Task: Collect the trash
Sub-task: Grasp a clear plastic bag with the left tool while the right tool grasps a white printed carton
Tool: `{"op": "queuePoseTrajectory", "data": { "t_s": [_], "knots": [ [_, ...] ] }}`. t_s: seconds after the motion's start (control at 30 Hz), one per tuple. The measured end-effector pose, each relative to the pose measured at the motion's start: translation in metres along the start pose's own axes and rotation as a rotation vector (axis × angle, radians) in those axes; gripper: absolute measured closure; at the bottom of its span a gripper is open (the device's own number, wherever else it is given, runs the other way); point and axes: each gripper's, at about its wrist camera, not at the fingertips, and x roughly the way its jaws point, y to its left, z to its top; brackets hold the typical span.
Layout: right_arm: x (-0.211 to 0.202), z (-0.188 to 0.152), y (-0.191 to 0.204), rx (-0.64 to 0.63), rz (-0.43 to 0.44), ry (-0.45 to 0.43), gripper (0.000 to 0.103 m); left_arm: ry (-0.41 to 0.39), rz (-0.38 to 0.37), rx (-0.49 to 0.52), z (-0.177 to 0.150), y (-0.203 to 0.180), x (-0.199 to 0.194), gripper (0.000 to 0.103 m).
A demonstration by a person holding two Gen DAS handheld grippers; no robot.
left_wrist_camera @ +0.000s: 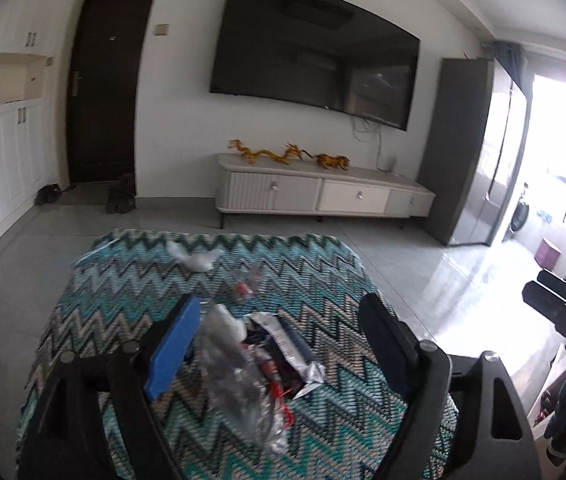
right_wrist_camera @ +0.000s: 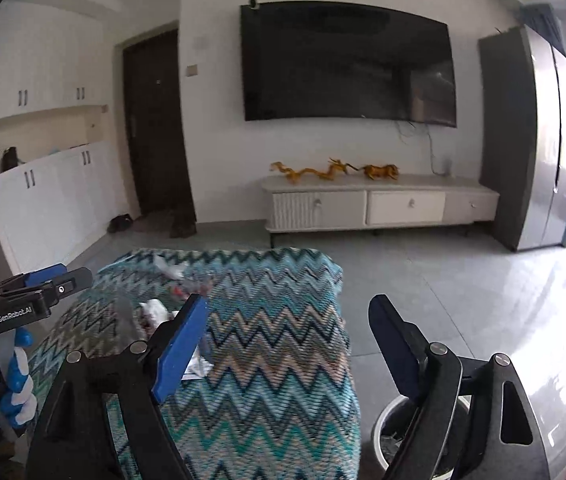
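Crinkled clear wrapper [left_wrist_camera: 243, 384] lies lower centre between the spread left tongs [left_wrist_camera: 279, 320]; right tongs [right_wrist_camera: 291, 312], also spread, sit farther off.

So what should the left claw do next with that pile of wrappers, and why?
Probably lower the left gripper and close on the clear plastic wrapper: its jaws are open, with the wrapper lying between them on the zigzag cloth. The bin is near the right gripper.

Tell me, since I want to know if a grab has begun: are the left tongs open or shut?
Open. The left tongs stand spread wide around the wrappers on the cloth, touching none.
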Motion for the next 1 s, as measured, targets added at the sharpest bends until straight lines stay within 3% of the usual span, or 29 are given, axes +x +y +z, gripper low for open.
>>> {"op": "queuePoseTrajectory", "data": {
  "t_s": [0.27,0.53,0.67,1.0],
  "knots": [
    [-0.005,0.001,0.030,-0.039,0.075,-0.008,0.020,-0.044,0.138,-0.033,-0.013,0.031,-0.027,0.021],
    [0.012,-0.008,0.021,-0.002,0.115,0.014,0.020,0.033,0.178,-0.022,-0.023,0.052,-0.023,0.021],
    [0.029,-0.015,0.010,0.037,0.107,0.042,0.020,0.084,0.179,-0.038,-0.030,0.067,-0.006,0.021],
    [0.087,-0.036,-0.014,0.104,0.104,0.135,0.020,0.223,0.090,-0.065,-0.049,0.082,0.045,0.021]
  ]
}}
